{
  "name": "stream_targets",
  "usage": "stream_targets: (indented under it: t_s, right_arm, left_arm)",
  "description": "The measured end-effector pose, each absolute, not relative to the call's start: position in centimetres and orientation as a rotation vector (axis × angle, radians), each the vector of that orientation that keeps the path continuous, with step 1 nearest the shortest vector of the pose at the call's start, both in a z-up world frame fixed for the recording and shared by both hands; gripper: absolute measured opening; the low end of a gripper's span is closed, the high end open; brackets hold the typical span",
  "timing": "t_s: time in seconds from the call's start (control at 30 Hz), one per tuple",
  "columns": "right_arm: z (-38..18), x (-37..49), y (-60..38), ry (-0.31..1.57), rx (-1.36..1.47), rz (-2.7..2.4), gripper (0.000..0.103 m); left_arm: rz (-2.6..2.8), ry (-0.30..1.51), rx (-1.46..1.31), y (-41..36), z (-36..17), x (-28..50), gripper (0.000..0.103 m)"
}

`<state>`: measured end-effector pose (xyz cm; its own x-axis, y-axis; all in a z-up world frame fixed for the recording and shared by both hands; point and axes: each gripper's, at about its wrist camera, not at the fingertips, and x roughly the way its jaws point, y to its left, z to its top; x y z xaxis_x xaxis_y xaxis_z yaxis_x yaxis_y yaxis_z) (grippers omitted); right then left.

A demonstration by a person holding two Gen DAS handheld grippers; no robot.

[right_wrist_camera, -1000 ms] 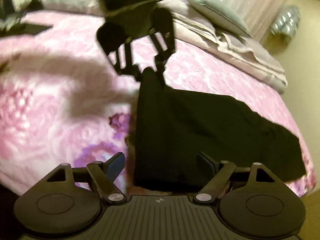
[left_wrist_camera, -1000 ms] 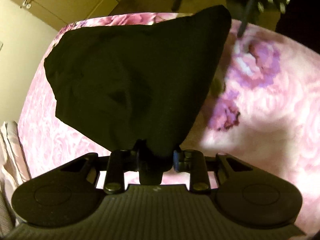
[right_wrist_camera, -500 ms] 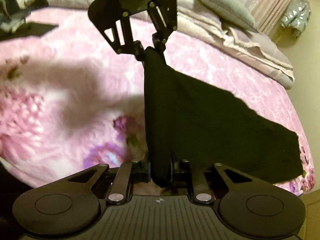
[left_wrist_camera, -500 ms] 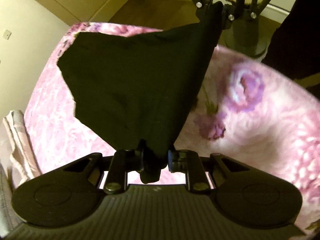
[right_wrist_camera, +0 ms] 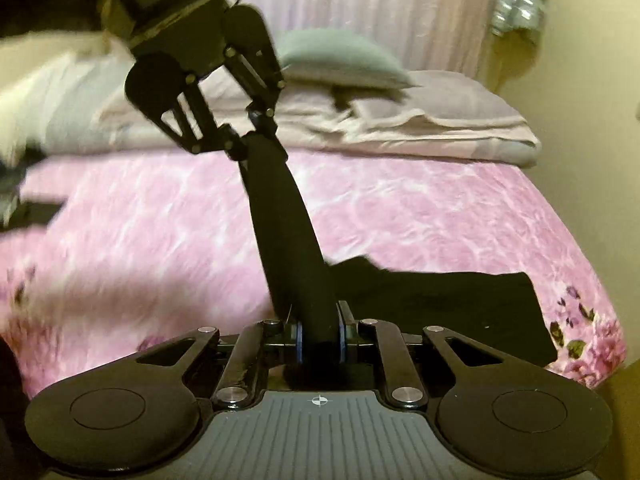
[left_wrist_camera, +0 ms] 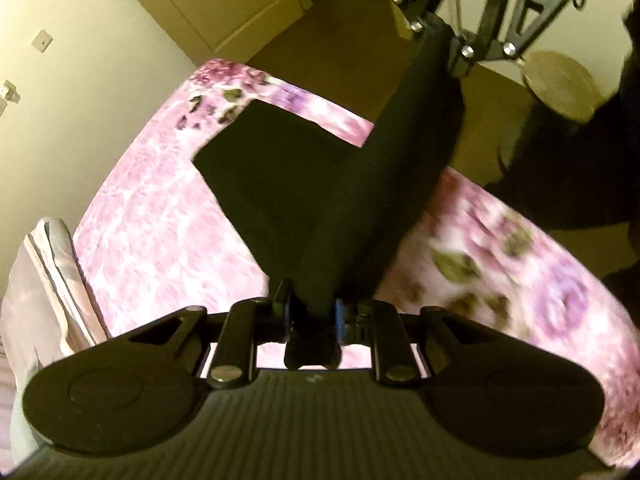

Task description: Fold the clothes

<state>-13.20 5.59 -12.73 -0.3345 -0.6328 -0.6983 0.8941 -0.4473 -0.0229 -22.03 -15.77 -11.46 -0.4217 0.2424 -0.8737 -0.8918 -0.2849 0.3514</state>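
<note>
up front, in the left wrist view, the left gripper (left_wrist_camera: 312,314) has its jaws pinching a bunched edge of the black garment (left_wrist_camera: 304,184); the taut band runs up-right to the right gripper (left_wrist_camera: 444,46), partly cut off by the frame, while the rest trails onto the pink floral bed (left_wrist_camera: 160,220). the right side blurs.

next, the right wrist view: the right gripper (right_wrist_camera: 319,338) pinches the same band (right_wrist_camera: 286,220), slanting up-left to the left gripper (right_wrist_camera: 250,144); the far corner lies on the bed (right_wrist_camera: 440,208).

Pink floral bed (right_wrist_camera: 420,208): black garment (right_wrist_camera: 440,300) end, folded bedding (right_wrist_camera: 420,128), pillow (right_wrist_camera: 340,60).
</note>
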Motion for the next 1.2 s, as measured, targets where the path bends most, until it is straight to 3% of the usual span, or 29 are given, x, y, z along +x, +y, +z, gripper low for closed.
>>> stream_targets:
  t_s: [0.2, 0.43, 0.67, 0.93, 1.0, 1.13, 1.17, 1.2]
  right_arm:
    - [-13.6, -29.1, 12.1, 0.162, 0.915, -1.922, 0.014]
    - [-20.3, -44.0, 18.9, -0.142, 1.152, -1.953, 0.014]
    - [-27.1, -51.1, 23.3, -0.331, 1.312, -1.937, 0.014]
    - [-31.9, -54.7, 25.1, -0.480, 1.399, -1.960, 0.014]
    - [-32.6, -54.8, 25.9, -0.544, 1.408, -1.971, 0.014]
    - [-33.3, -54.7, 27.3, -0.649, 1.423, -2.006, 0.015]
    - [-33.4, -54.7, 27.6, -0.676, 1.434, -2.017, 0.018]
    - [-33.1, -54.7, 27.8, -0.682, 1.447, -2.050, 0.032]
  left_arm:
    - [1.744, 1.058, -1.007, -9.4, -12.5, -37.7, 0.017]
    - [1.603, 0.945, -1.148, -2.3, -20.6, -54.2, 0.017]
    - [1.534, 0.800, -1.275, -0.2, -27.8, -64.3, 0.017]
    - [1.588, 0.594, -1.370, -1.0, -31.5, -68.6, 0.019]
    - [1.626, 0.541, -1.384, -1.5, -31.8, -69.1, 0.021]
    - [1.750, 0.392, -1.447, -3.2, -32.3, -70.4, 0.044]
    - [1.799, 0.325, -1.478, -4.1, -32.3, -70.6, 0.047]
    - [1.831, 0.282, -1.490, -4.8, -32.2, -70.7, 0.047]
